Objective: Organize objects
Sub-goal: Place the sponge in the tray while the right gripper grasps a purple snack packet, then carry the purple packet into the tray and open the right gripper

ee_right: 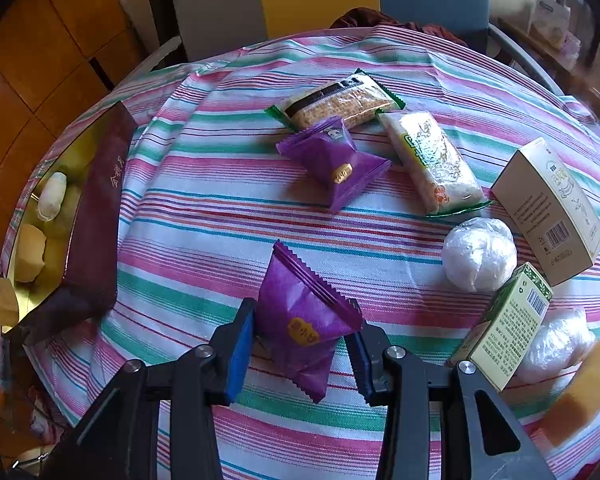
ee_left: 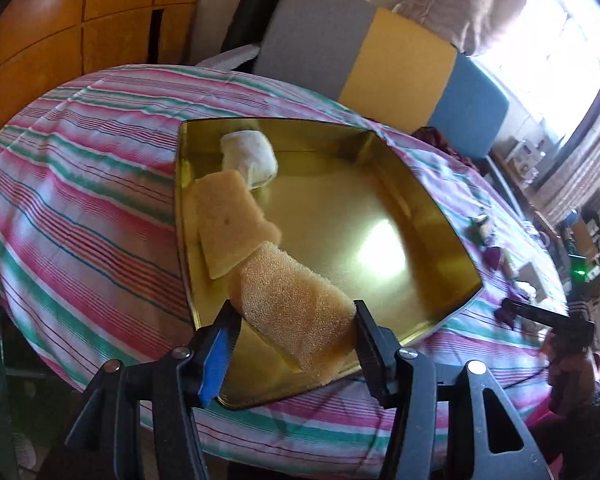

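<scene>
Over the gold tray (ee_left: 380, 184), the left gripper (ee_left: 296, 322) has its jaws wide around a sponge (ee_left: 296, 312) at 6 o'clock, seemingly releasing it. The right gripper (ee_right: 302, 344) clamps a purple packet (ee_right: 300, 328); next, carry that trayward.

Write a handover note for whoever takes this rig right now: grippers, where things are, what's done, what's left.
Left gripper: a sponge sits between its fingers, low over the gold tray; grip unclear.
Right gripper: shut on a purple packet on the striped cloth.
Done: another sponge and a white wrapped bun lie in the tray.
Left: packets, boxes, wrapped balls on the cloth.
</scene>
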A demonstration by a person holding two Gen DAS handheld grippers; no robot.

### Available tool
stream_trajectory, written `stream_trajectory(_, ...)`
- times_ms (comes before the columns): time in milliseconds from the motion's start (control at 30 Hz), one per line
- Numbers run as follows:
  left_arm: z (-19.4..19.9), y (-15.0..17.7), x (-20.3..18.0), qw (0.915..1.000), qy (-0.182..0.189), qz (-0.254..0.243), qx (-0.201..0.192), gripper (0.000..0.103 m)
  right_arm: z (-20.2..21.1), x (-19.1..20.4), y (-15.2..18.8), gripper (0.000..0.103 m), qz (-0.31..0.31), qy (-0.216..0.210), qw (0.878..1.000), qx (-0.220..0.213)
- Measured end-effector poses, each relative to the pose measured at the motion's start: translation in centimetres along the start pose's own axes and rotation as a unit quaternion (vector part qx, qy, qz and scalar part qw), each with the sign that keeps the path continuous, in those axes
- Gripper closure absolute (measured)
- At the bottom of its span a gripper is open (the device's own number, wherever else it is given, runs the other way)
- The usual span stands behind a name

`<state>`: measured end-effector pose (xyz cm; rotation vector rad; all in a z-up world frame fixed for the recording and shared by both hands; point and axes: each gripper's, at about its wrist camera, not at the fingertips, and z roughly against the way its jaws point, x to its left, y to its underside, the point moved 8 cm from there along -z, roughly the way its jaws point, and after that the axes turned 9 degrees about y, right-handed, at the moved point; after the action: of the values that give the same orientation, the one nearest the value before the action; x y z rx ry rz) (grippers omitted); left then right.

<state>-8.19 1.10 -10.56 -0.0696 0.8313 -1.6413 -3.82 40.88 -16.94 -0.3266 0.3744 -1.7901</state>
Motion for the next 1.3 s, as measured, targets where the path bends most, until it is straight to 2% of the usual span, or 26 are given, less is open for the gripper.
stream_trajectory(133,-0.5,0.6,0.3,0.9999,-0.011,0.004,0.009,0.039,0.0,0.0,0.0,0.060,-0.001,0.000,1.000,0.000)
stream_trajectory(400,0.2,1.2,0.0,0.9986,-0.043,-0.030,0.007,0.033,0.0,0.0,0.1,0.059,-0.002,0.000,1.000,0.000)
stream_trajectory(533,1.2,0.8,-0.2,0.9981,-0.051,-0.032,-0.011,0.032,0.0,0.0,0.1,0.059,-0.001,0.001,1.000,-0.001)
stream_trajectory(667,2.8,-0.4,-0.7,0.9940,-0.079,-0.055,-0.050,0.032,0.0,0.0,0.1,0.059,-0.001,0.003,1.000,-0.002)
stream_trajectory(800,3.6,-1.1,-1.0,0.9915,-0.094,-0.060,-0.068,0.032,0.0,0.1,0.1,0.059,-0.003,0.002,1.000,-0.001)
stream_trajectory(1300,4.3,-0.8,-1.4,0.9916,-0.089,-0.058,-0.074,0.033,-0.1,0.2,0.0,0.059,-0.011,0.007,1.000,-0.007)
